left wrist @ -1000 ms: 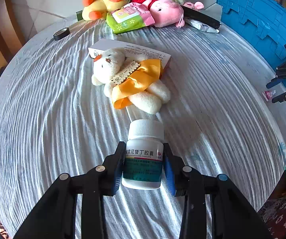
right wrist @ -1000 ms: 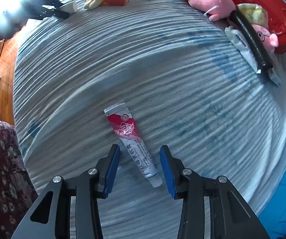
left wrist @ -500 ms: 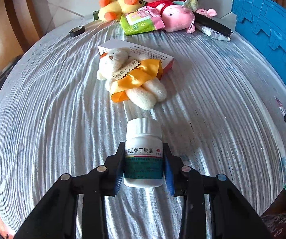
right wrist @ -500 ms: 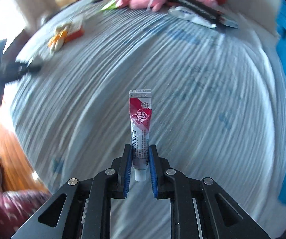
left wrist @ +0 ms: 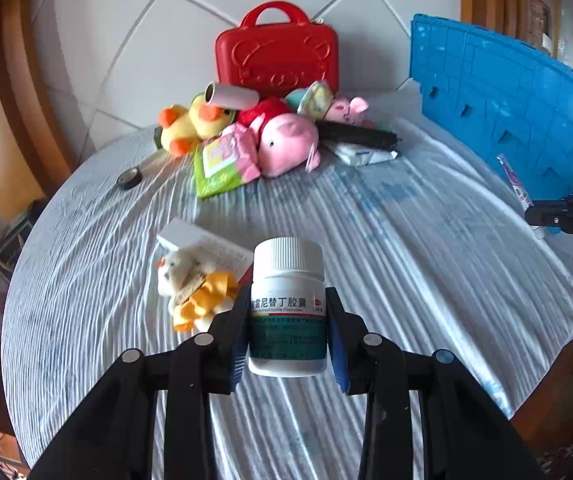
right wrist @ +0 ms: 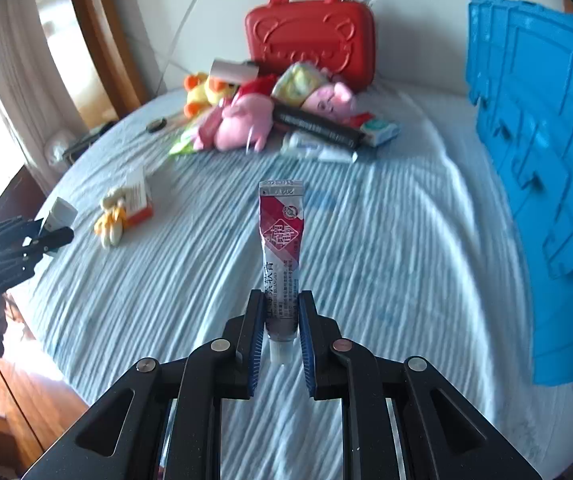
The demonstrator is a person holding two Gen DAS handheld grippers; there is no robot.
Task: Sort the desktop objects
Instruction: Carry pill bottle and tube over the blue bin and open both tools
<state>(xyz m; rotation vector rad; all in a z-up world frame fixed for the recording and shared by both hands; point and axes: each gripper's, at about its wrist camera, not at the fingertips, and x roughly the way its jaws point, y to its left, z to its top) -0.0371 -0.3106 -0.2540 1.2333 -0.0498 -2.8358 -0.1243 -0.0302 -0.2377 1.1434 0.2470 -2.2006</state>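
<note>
Ahead of both your hand-held grippers lies the round bench (left wrist: 426,248) in its striped cloth, with the blue crate (right wrist: 534,128) to the right and the red case (left wrist: 277,56) at the far edge behind a heap of plush toys (left wrist: 282,140). Your left hand-held gripper (left wrist: 288,326) clamps the white pill bottle (left wrist: 288,304) upright above the cloth, a small bear (left wrist: 190,284) just beyond. Your right hand-held gripper (right wrist: 281,320) pinches the ointment tube (right wrist: 281,236) near its cap, crimped end pointing away.
</note>
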